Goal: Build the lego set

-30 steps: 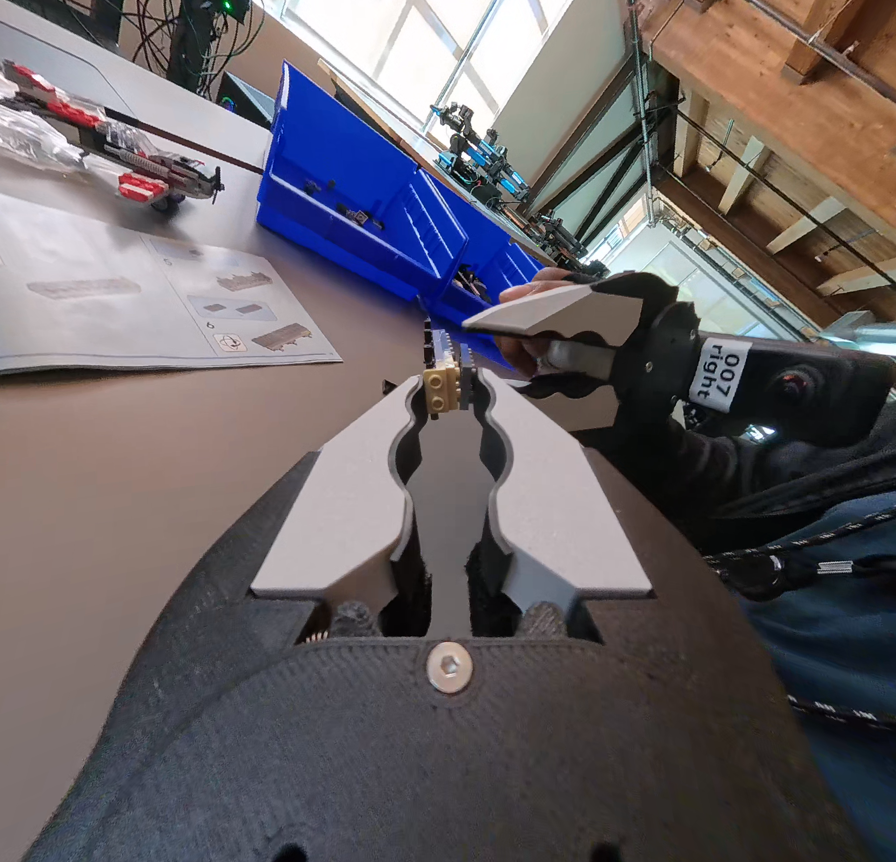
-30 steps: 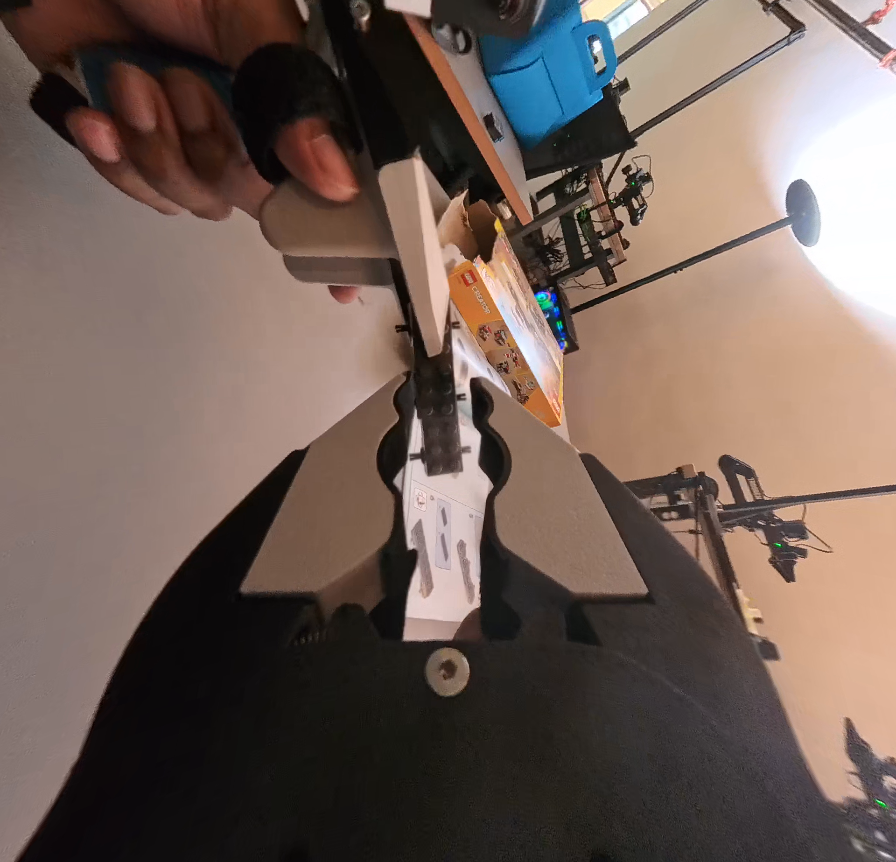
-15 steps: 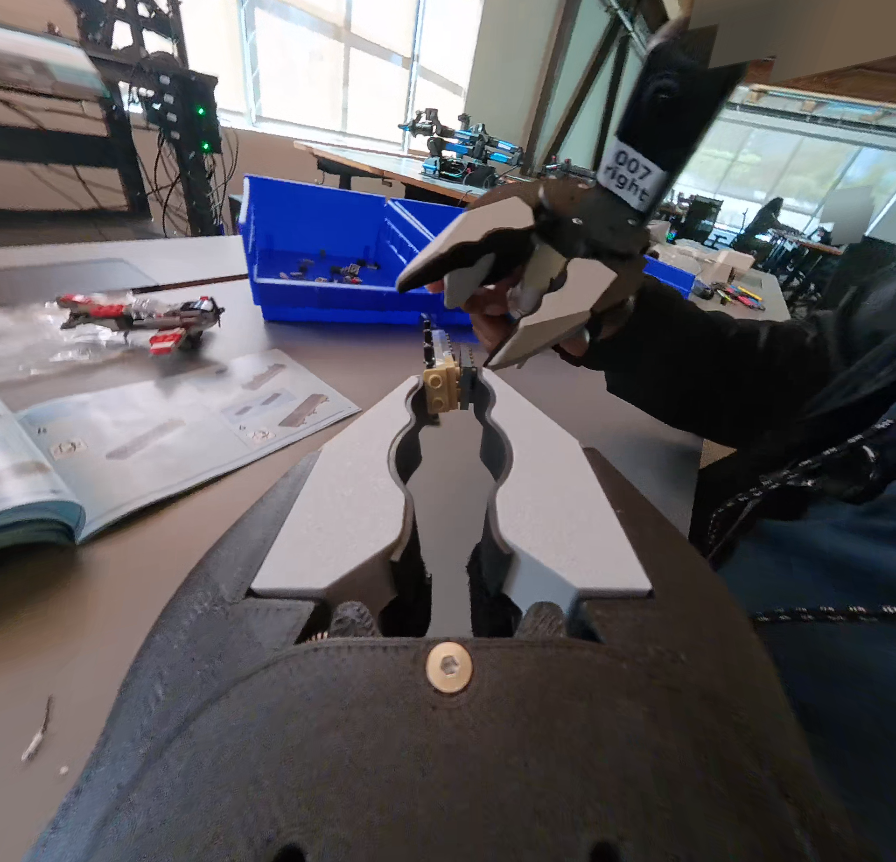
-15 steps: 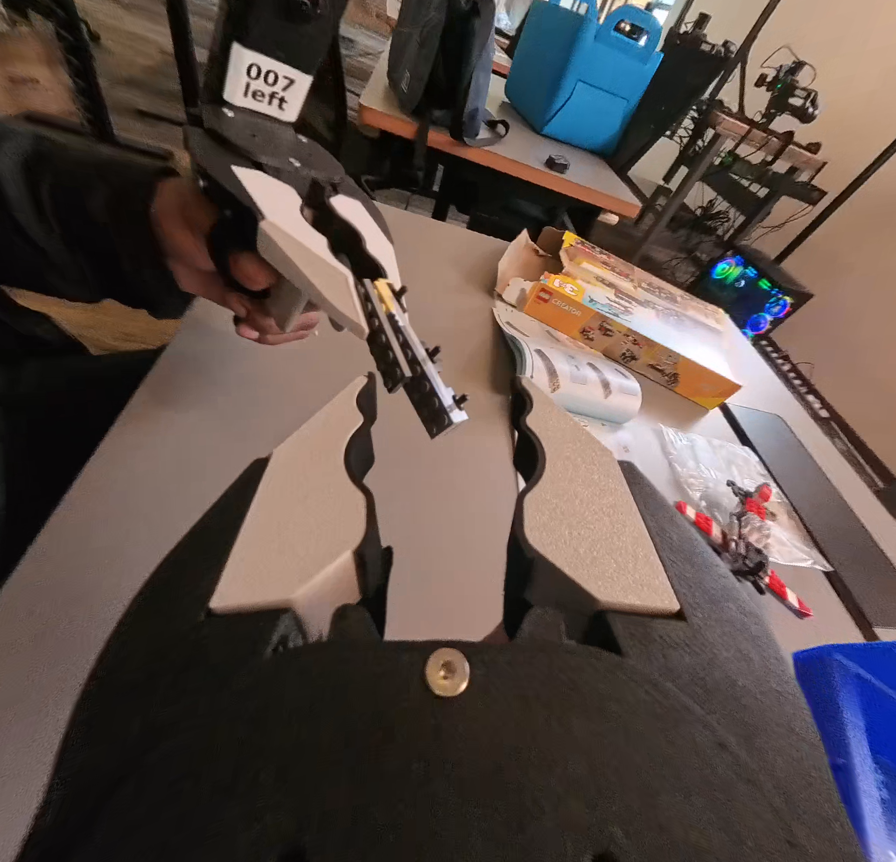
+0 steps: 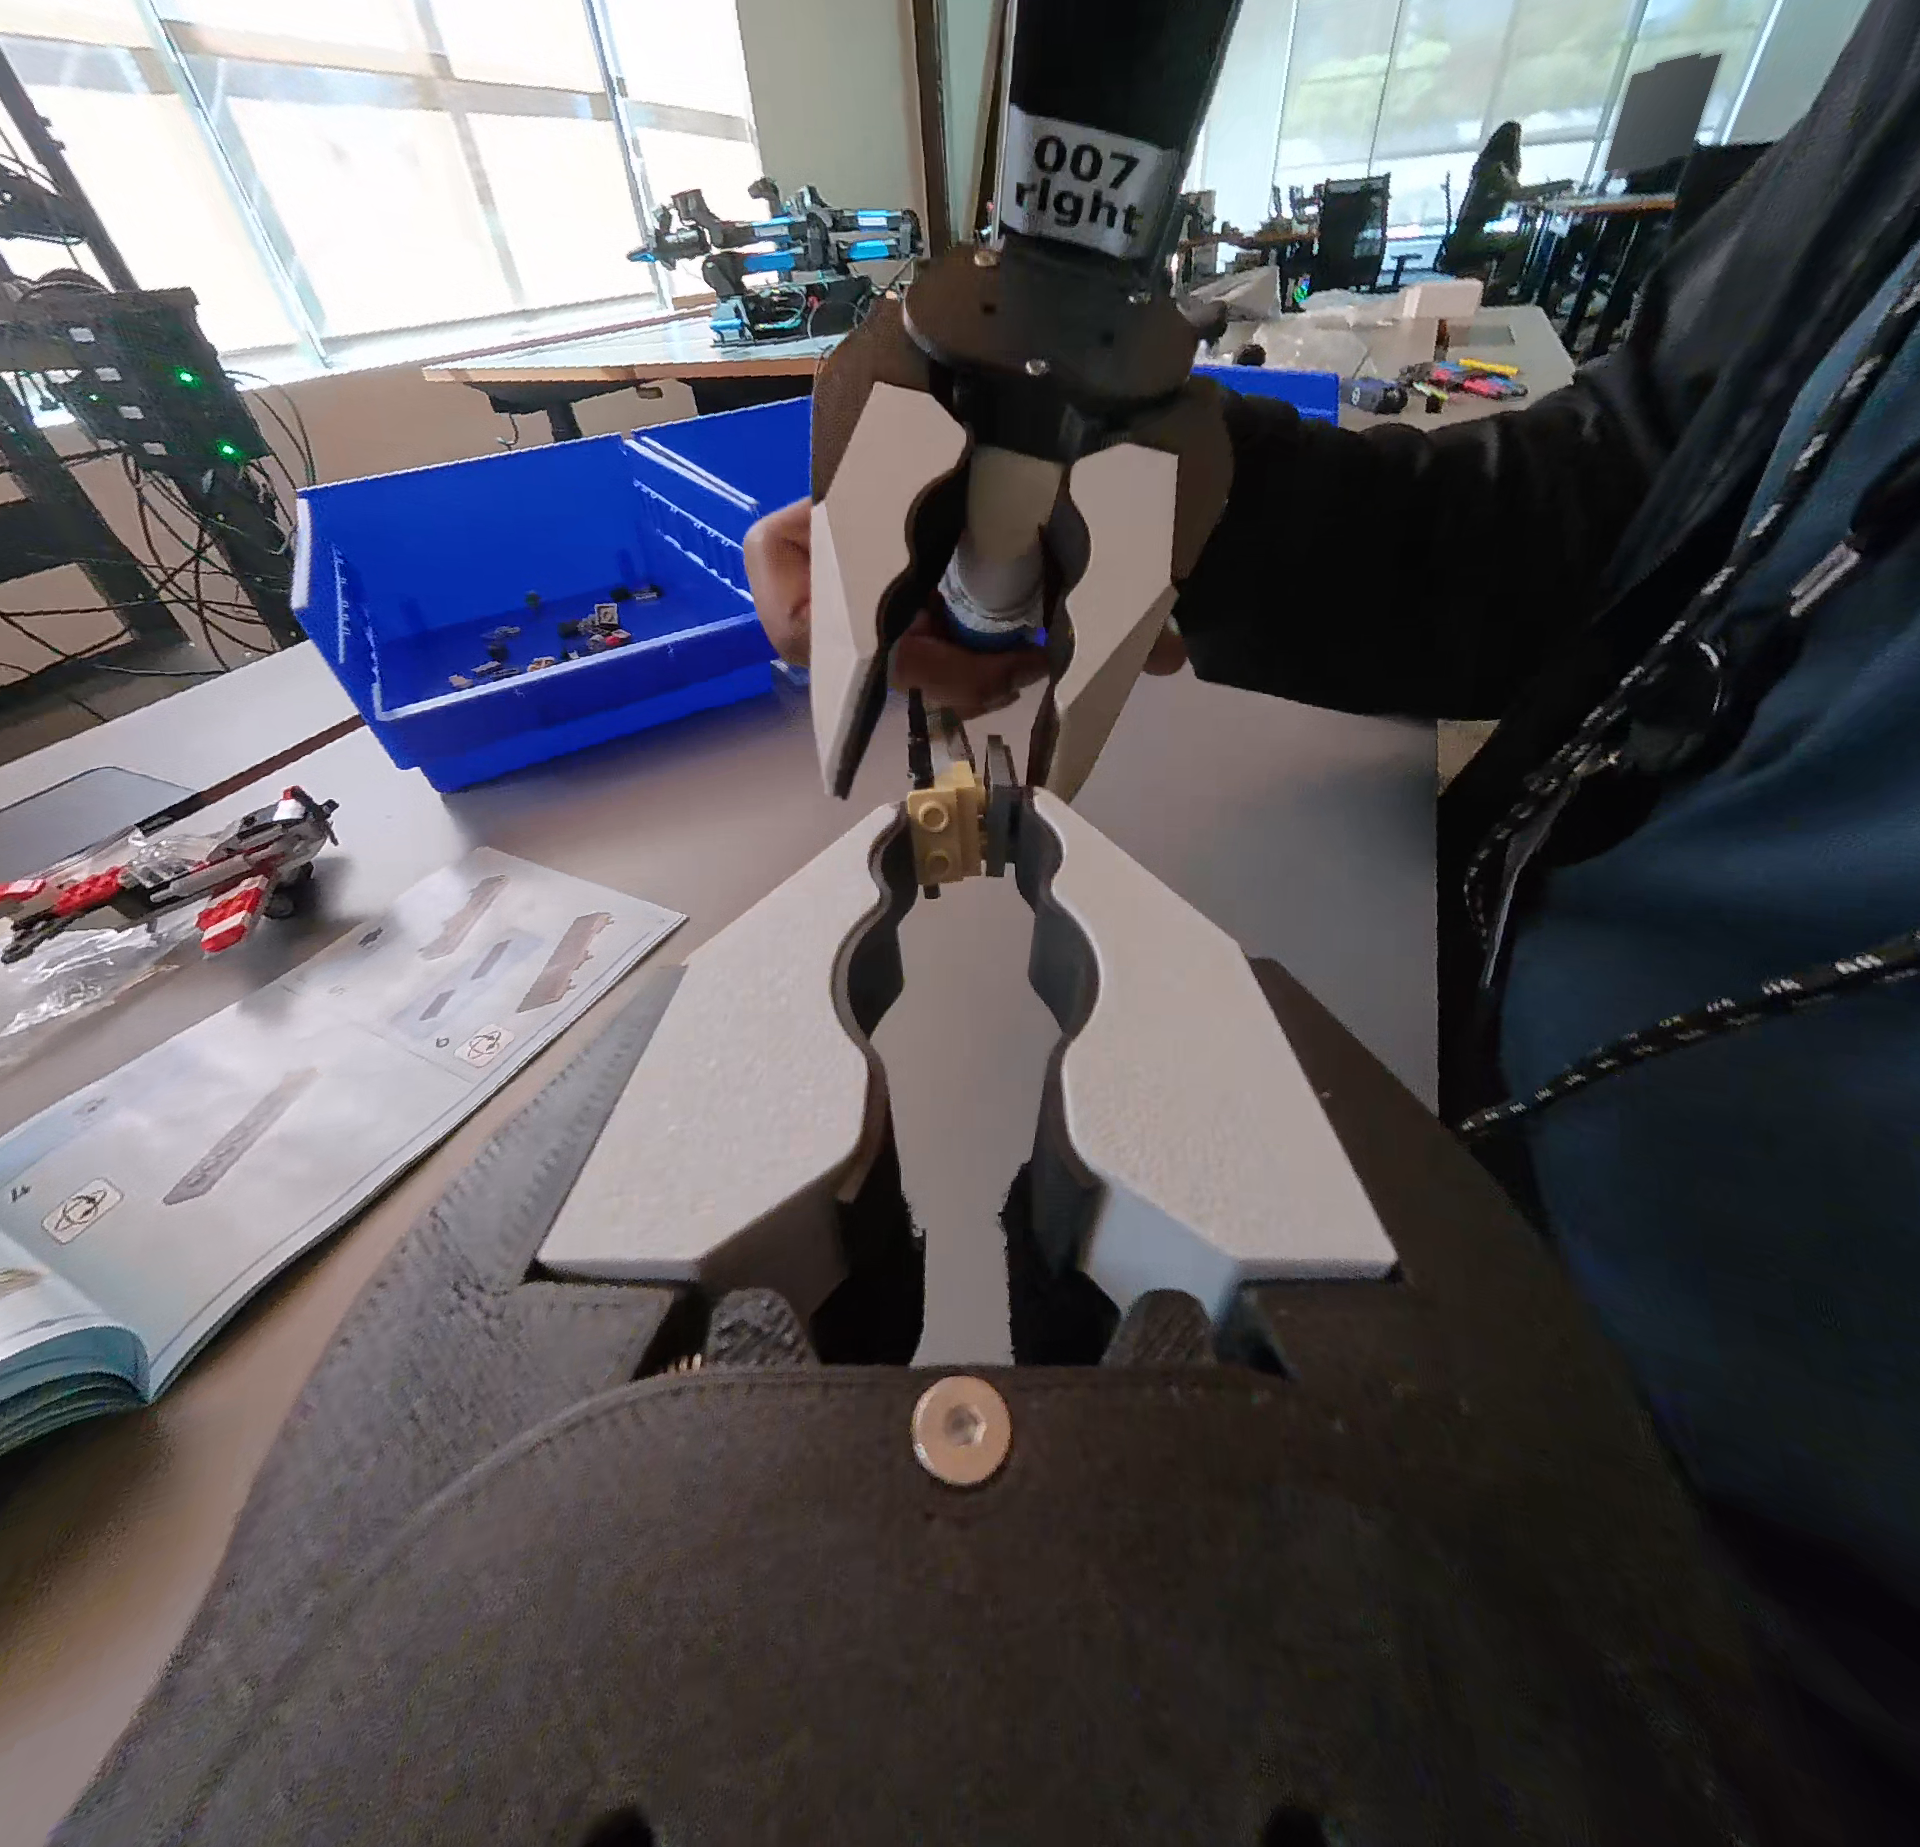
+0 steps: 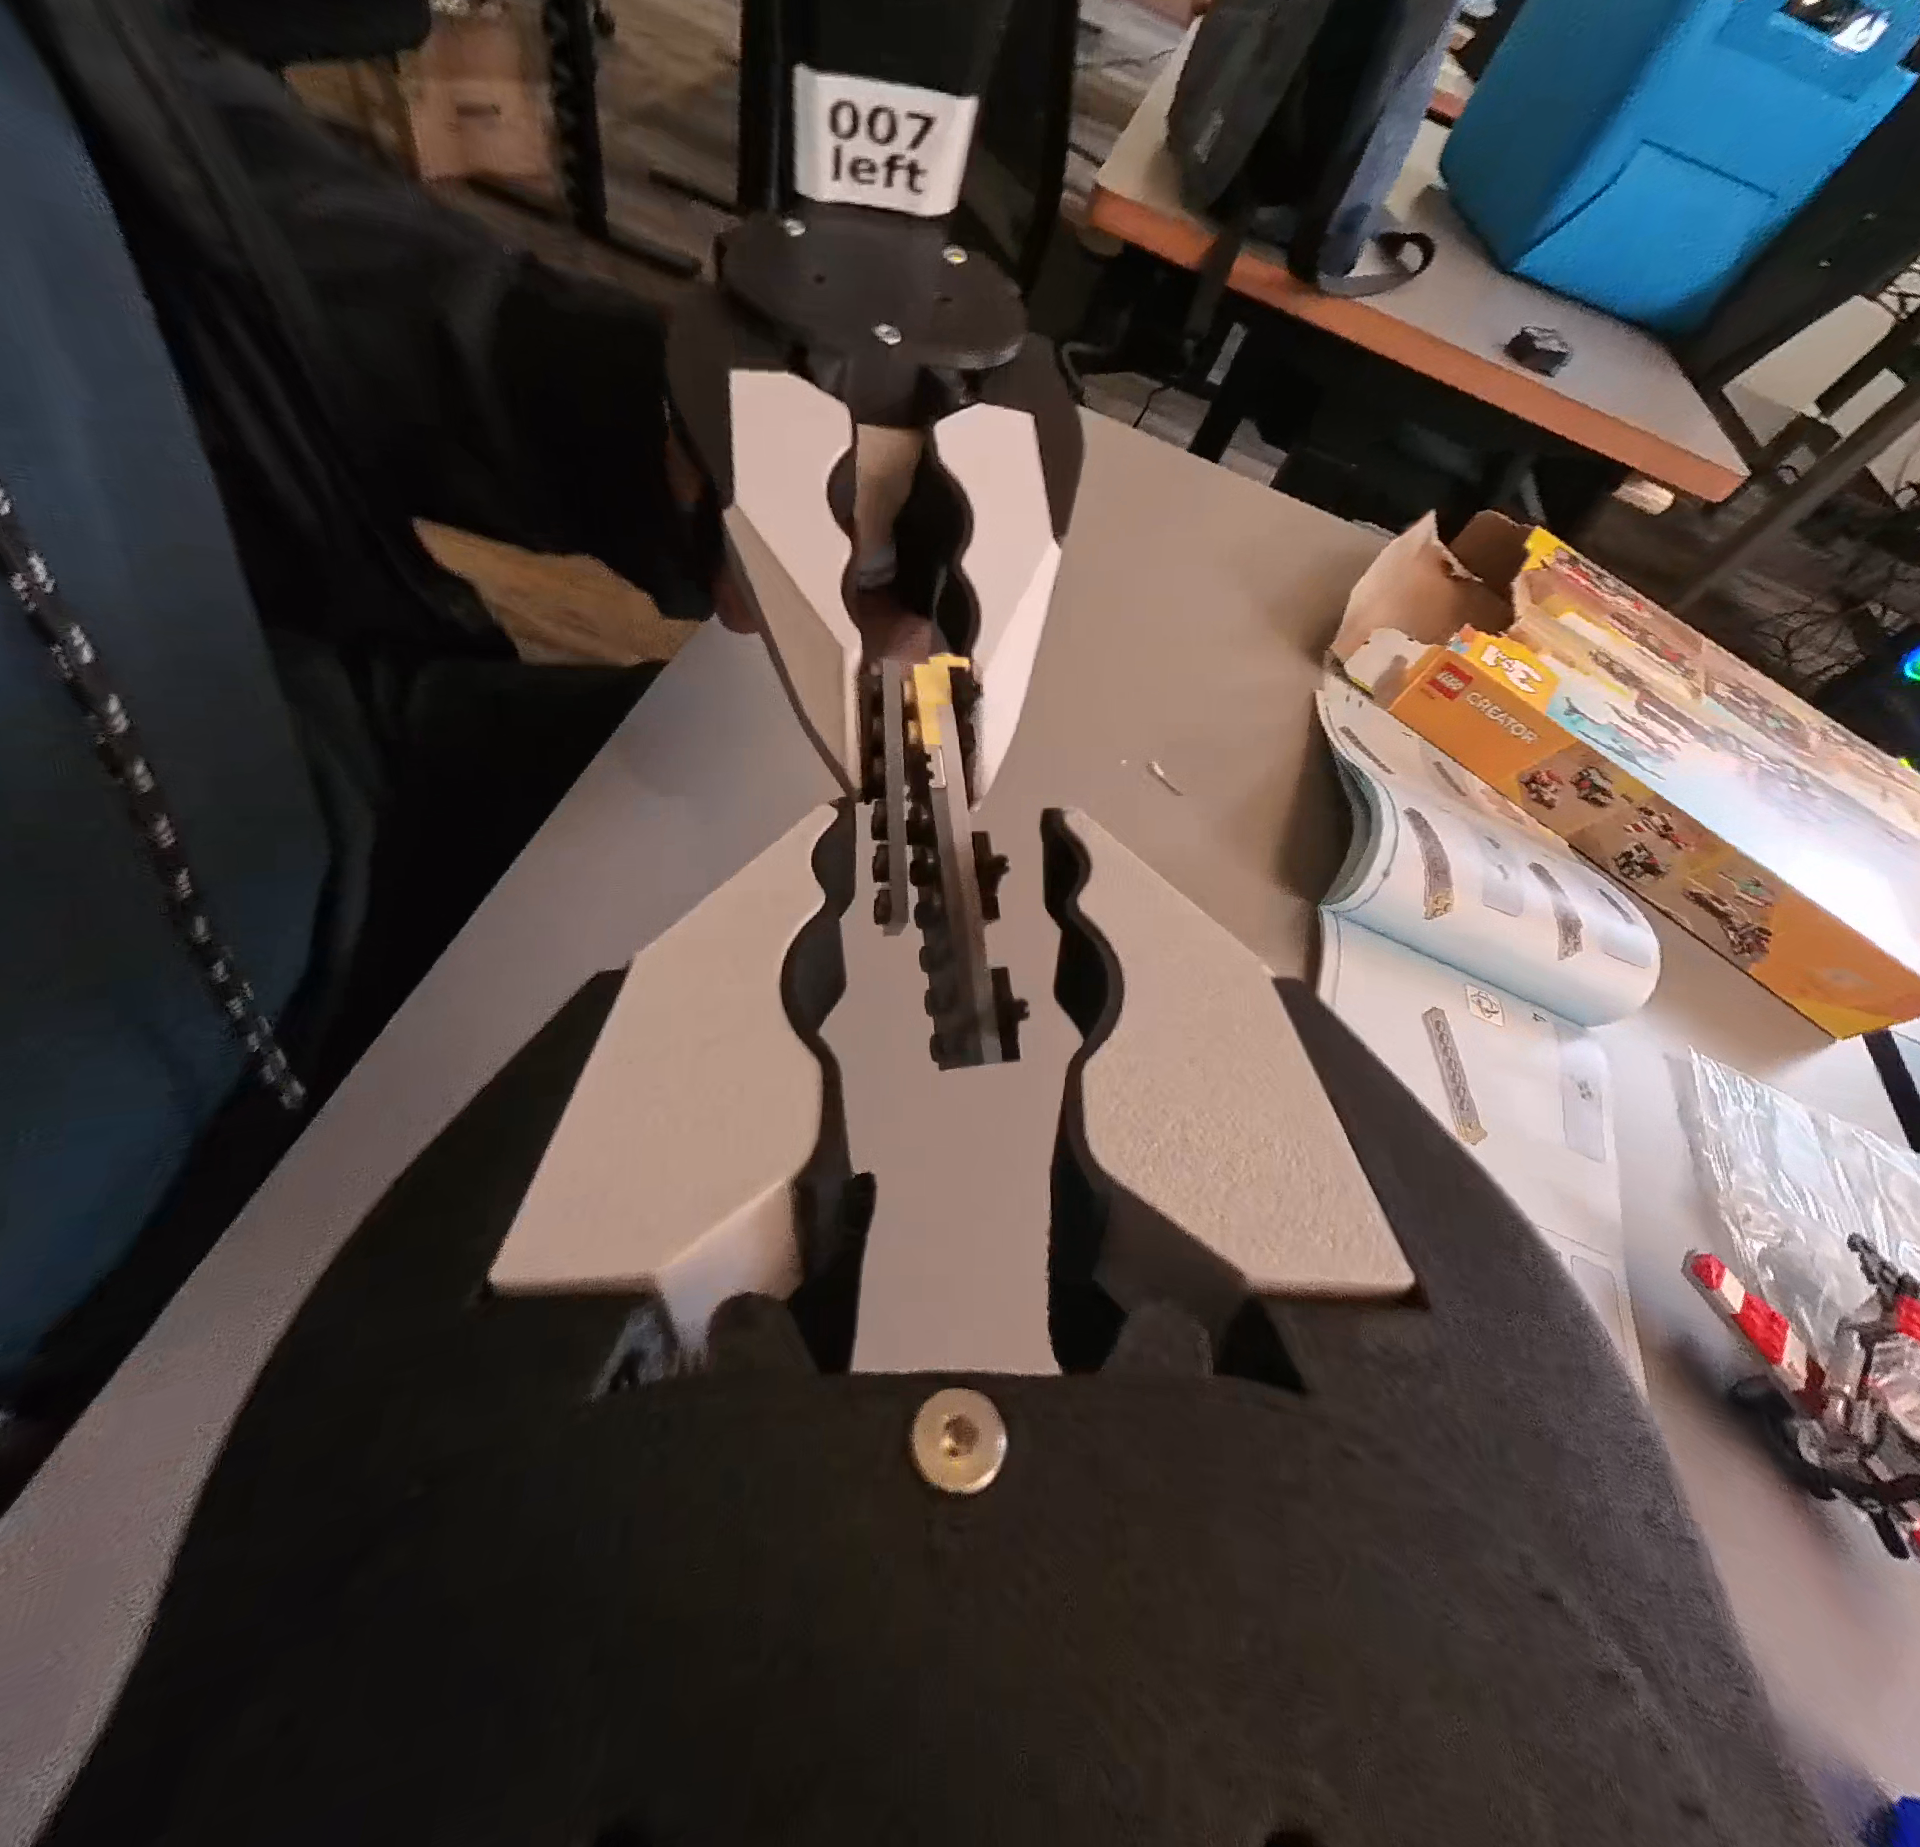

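Note:
My left gripper is shut on a Lego assembly, a tan brick on long dark grey plates, held above the table. My right gripper faces it tip to tip, open, with its fingers on either side of the assembly's far end. In the right wrist view the dark grey plates with a yellow piece reach out from the left gripper into the gap of my open right gripper. The right jaws stand apart on both sides; the left one is very close to the plates.
A blue bin with several small parts stands at the back of the grey table. An open instruction booklet and a red-and-white plane model lie left. A Lego box and a plastic bag lie nearby. My two grippers' fingertips are within a few centimetres of each other.
Both grippers have swung round to face each other. The right gripper's jaws have spread apart and moved over the free end of the assembly. The left gripper keeps its hold.

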Demonstrator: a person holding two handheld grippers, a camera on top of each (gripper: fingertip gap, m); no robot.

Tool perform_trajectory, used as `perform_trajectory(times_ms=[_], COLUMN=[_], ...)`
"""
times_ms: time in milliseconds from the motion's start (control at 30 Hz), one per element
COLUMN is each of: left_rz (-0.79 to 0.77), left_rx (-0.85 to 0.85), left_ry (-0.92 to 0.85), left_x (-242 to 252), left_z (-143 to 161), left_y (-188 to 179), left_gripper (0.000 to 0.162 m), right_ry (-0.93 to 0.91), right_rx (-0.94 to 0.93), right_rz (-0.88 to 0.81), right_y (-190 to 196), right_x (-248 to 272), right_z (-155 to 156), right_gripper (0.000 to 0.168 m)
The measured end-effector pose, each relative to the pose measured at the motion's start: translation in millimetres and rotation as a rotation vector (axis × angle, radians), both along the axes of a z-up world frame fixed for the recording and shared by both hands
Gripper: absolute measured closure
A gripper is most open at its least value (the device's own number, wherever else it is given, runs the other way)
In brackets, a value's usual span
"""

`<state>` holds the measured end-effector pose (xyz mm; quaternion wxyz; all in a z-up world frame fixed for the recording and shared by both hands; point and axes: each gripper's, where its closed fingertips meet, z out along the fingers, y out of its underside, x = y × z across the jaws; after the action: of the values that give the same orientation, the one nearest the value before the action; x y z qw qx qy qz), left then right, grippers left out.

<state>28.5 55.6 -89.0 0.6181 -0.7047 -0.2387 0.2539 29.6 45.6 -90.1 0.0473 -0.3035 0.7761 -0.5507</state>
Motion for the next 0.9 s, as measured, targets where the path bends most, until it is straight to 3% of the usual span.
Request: perform_trajectory(times_ms=[367,900], left_rz=[-0.039,-0.084], left_rx=[-0.015,0.156], left_ry=[-0.028,-0.178], left_x=[5,7], left_z=[-6,-3], left_y=[3,1], left_gripper=[0.144,0.143], right_ry=[0.07,-0.013], right_rx=[0.014,-0.011], right_rz=[0.053,0.073], right_y=[6,5], right_x=[8,12], right_z=[-6,-5], right_gripper=[0.146,0.15])
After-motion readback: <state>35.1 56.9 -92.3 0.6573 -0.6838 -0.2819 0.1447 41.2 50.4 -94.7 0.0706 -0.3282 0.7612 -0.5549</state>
